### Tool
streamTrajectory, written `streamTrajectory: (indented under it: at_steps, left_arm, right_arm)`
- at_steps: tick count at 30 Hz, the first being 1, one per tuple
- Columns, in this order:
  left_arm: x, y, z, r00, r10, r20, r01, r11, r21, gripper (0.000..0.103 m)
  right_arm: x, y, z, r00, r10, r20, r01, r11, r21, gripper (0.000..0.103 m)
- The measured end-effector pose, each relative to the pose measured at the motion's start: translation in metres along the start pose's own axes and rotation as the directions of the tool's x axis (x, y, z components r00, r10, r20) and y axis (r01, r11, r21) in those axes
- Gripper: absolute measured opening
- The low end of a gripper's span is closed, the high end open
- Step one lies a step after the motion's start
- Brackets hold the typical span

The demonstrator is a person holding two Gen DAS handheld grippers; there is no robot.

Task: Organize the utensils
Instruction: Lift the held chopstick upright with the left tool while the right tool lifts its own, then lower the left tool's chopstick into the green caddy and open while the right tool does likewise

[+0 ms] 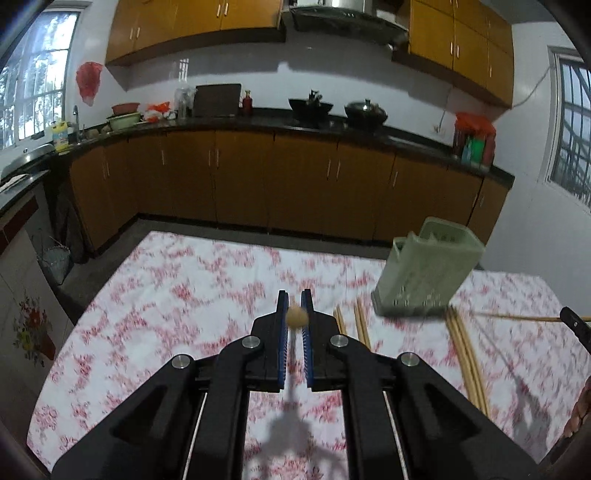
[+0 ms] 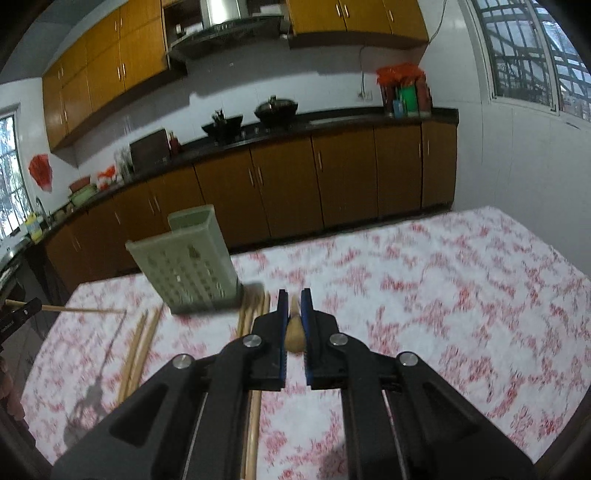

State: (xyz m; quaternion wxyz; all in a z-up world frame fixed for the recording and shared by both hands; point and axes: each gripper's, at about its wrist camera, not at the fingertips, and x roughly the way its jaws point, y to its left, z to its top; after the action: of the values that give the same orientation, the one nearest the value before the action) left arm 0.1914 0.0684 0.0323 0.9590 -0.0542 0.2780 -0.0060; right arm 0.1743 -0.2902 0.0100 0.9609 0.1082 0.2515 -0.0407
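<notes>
Tongs (image 1: 294,308) (image 2: 294,308) each pinch one round wooden chopstick (image 1: 296,318) (image 2: 294,330) near the slotted green holder (image 1: 424,269).

Kitchen w/ wood cabinets (image 1: 240,177), barred window (image 2: 532,48), white walls (image 1: 240,74).

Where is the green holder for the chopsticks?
The green holder stands on the flowery tablecloth, right of centre in the left wrist view and left in the right wrist view, with loose chopsticks lying around its base.

Place: home kitchen
Evidence: wooden cabinets (image 1: 303,181), dark countertop (image 1: 258,123), woks on the stove (image 1: 365,110), range hood (image 1: 343,14), sink tap (image 1: 75,114), floral-clothed table (image 1: 184,295)
</notes>
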Motion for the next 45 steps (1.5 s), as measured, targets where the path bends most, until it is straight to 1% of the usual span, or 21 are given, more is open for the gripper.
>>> streamTrajectory:
  at_steps: [5, 12, 15, 18, 20, 24, 28, 30, 33, 35, 40, 43, 45]
  left_arm:
    - [-0.003, -0.002, 0.015, 0.999, 0.002, 0.033, -0.002, 1.000, 0.005, 0.008]
    - [-0.003, -0.002, 0.030, 0.998, 0.005, 0.058, -0.006, 1.000, 0.013, 0.008]
    - [-0.008, -0.006, 0.043, 0.997, 0.002, 0.084, -0.003, 1.000, 0.018, 0.008]
    - [-0.018, -0.015, 0.063, 0.990, -0.015, 0.137, 0.011, 1.000, 0.028, 0.008]
    - [-0.028, -0.023, 0.080, 0.982, -0.038, 0.184, 0.032, 0.999, 0.032, 0.008]
    - [-0.043, -0.043, 0.105, 0.960, -0.090, 0.264, 0.084, 0.996, 0.034, 0.008]
    - [-0.047, -0.067, 0.119, 0.935, -0.137, 0.326, 0.130, 0.991, 0.041, 0.008]
    - [-0.041, -0.080, 0.122, 0.923, -0.163, 0.348, 0.154, 0.987, 0.052, 0.008]
    - [-0.028, -0.091, 0.119, 0.918, -0.186, 0.350, 0.176, 0.983, 0.060, 0.008]
    - [-0.014, -0.097, 0.115, 0.922, -0.200, 0.332, 0.190, 0.980, 0.061, 0.008]
    - [0.022, -0.101, 0.096, 0.947, -0.223, 0.234, 0.220, 0.975, 0.036, 0.008]
    - [0.034, -0.099, 0.089, 0.955, -0.226, 0.190, 0.224, 0.974, 0.032, 0.008]
    - [0.035, -0.097, 0.087, 0.957, -0.232, 0.174, 0.230, 0.973, 0.029, 0.008]
  right_arm:
    - [-0.003, 0.001, 0.015, 0.999, 0.005, 0.040, -0.005, 1.000, 0.002, 0.008]
    - [-0.001, 0.003, 0.038, 0.997, 0.002, 0.077, -0.001, 1.000, -0.010, 0.008]
    - [-0.009, 0.008, 0.056, 0.993, 0.008, 0.120, -0.006, 1.000, -0.020, 0.008]
    - [-0.023, 0.014, 0.087, 0.980, 0.037, 0.195, -0.033, 0.999, -0.021, 0.008]
    - [-0.032, 0.020, 0.103, 0.970, 0.059, 0.236, -0.056, 0.998, -0.017, 0.008]
    - [-0.048, 0.035, 0.137, 0.938, 0.122, 0.326, -0.126, 0.992, -0.010, 0.008]
    - [-0.044, 0.055, 0.154, 0.913, 0.173, 0.370, -0.172, 0.984, -0.037, 0.008]
    - [-0.035, 0.064, 0.156, 0.908, 0.188, 0.375, -0.180, 0.982, -0.055, 0.008]
    - [-0.019, 0.072, 0.157, 0.912, 0.201, 0.358, -0.187, 0.980, -0.075, 0.008]
    - [0.000, 0.075, 0.154, 0.924, 0.197, 0.327, -0.180, 0.980, -0.084, 0.008]
    - [0.031, 0.076, 0.137, 0.953, 0.184, 0.239, -0.168, 0.982, -0.085, 0.008]
    - [0.044, 0.077, 0.130, 0.964, 0.179, 0.197, -0.165, 0.983, -0.084, 0.008]
    - [0.049, 0.077, 0.126, 0.967, 0.178, 0.181, -0.165, 0.983, -0.082, 0.009]
